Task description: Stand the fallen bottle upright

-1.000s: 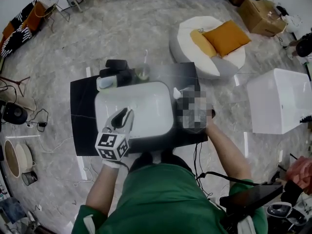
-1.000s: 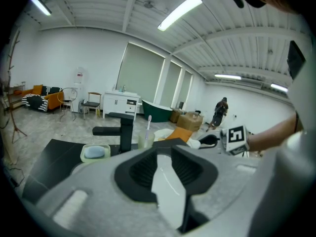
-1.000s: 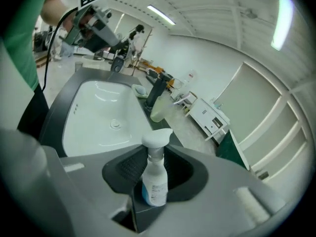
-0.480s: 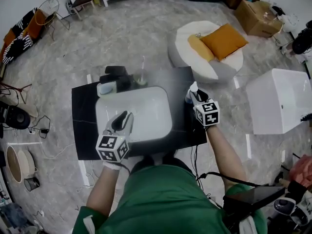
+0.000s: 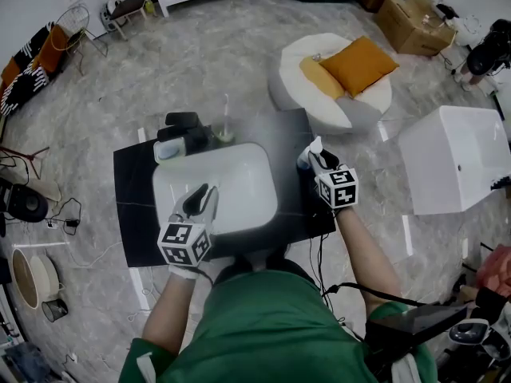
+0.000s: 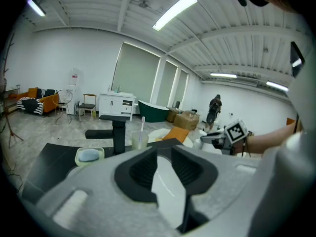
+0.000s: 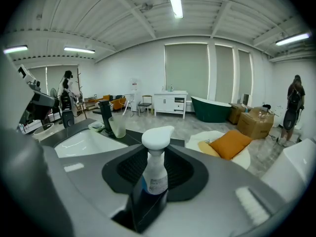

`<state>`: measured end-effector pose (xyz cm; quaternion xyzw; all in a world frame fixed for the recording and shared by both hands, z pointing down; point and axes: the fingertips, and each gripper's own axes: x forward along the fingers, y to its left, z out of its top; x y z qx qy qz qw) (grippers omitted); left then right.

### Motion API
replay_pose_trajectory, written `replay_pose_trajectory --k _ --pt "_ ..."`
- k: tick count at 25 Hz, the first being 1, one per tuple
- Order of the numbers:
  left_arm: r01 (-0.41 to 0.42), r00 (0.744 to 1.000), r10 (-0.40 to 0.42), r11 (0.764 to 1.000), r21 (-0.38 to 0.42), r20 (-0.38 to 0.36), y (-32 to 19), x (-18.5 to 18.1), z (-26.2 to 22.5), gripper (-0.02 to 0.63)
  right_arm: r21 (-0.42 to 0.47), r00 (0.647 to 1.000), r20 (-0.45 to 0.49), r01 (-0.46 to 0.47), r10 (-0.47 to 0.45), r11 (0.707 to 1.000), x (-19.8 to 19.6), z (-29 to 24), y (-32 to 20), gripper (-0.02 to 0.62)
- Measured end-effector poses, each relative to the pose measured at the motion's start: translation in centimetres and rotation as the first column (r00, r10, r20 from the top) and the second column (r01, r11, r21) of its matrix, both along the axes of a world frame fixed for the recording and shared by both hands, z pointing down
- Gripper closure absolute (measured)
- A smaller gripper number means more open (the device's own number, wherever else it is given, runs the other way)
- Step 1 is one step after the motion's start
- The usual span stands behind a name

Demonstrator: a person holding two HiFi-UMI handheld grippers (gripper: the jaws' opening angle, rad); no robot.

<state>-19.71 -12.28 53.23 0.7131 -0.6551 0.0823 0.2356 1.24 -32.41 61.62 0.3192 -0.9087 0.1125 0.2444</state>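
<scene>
A spray bottle [image 7: 154,179] with a white trigger head and a dark body stands upright between the jaws of my right gripper [image 7: 157,154], which is shut on it. In the head view the bottle's white top [image 5: 317,145] shows just ahead of the right gripper [image 5: 316,159], over the black counter strip [image 5: 297,134] to the right of the basin. The jaws hide the bottle's base. My left gripper [image 5: 200,195] hovers over the white basin [image 5: 243,174]. It is open with nothing in it, and the basin shows through the gap [image 6: 165,167].
A black faucet [image 5: 182,126], a cup with a toothbrush [image 5: 223,132] and a soap dish [image 5: 164,150] stand behind the basin. A white beanbag with orange cushions [image 5: 335,78] lies beyond the counter. A white tub [image 5: 455,158] stands at the right.
A second ago a blurred patch covered the right gripper. Half a second ago it showed holding the upright bottle, and it has barely shifted since. The left gripper has kept still.
</scene>
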Motion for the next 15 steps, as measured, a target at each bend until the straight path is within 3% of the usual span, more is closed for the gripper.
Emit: replay_pose_trajectory --k 7,11,15 --pt "-0.019 1.000 0.019 1.000 0.004 -0.006 -0.2 0.6 0.0 0.520 -0.009 1.000 -0.014 0.021 -0.022 1.000 0.8 -0.2 0.9 0.488" --pt "-0.026 1.000 0.026 1.000 0.008 -0.008 -0.3 1.0 -0.1 0.520 0.032 0.999 -0.032 0.022 -0.021 0.999 1.5 -1.1 1.5 0.488" --pt "-0.028 1.000 0.028 0.999 0.021 -0.001 -0.6 0.8 -0.5 0.522 0.030 0.999 0.016 -0.044 0.044 0.999 2.9 -2.5 2.0 0.488"
